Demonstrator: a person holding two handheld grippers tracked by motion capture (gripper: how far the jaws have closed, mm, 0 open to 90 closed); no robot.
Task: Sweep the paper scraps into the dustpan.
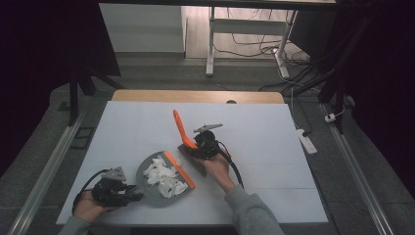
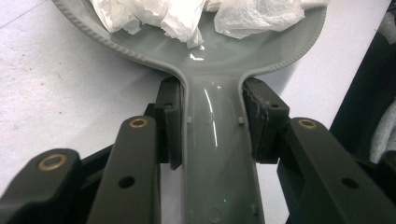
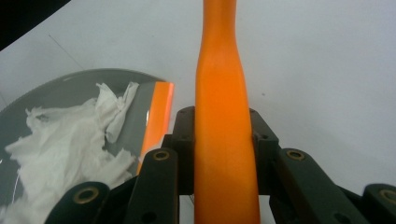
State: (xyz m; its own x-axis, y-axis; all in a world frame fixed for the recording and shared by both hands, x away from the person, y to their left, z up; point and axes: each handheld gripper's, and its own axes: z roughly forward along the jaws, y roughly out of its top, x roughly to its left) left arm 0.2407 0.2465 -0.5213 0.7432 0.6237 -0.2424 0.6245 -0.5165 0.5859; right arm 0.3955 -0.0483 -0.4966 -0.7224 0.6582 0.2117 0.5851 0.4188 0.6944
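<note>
A grey dustpan [image 1: 147, 166] with an orange front lip [image 1: 179, 169] lies on the white table, with torn white paper [image 1: 164, 177] piled in it. My left gripper [image 1: 126, 193] is shut on the dustpan's handle [image 2: 217, 154], its pads pressed on both sides, just behind the pan [image 2: 140, 51] and the paper [image 2: 187, 14]. My right gripper [image 1: 202, 145] is shut on the orange handle [image 1: 180, 128] of a brush that tilts up and away, its dark head [image 1: 192, 160] down by the pan's lip. The right gripper view has the handle [image 3: 224, 116] between the pads, with the pan [image 3: 70, 88] and paper [image 3: 60, 140] at left.
The white table top [image 1: 264, 147] spreads wide around the pan, with a wooden strip [image 1: 195, 96] along its far edge. Metal rails [image 1: 54, 161] run down both sides on the floor. A desk frame [image 1: 211, 44] and cables [image 1: 303, 73] lie beyond.
</note>
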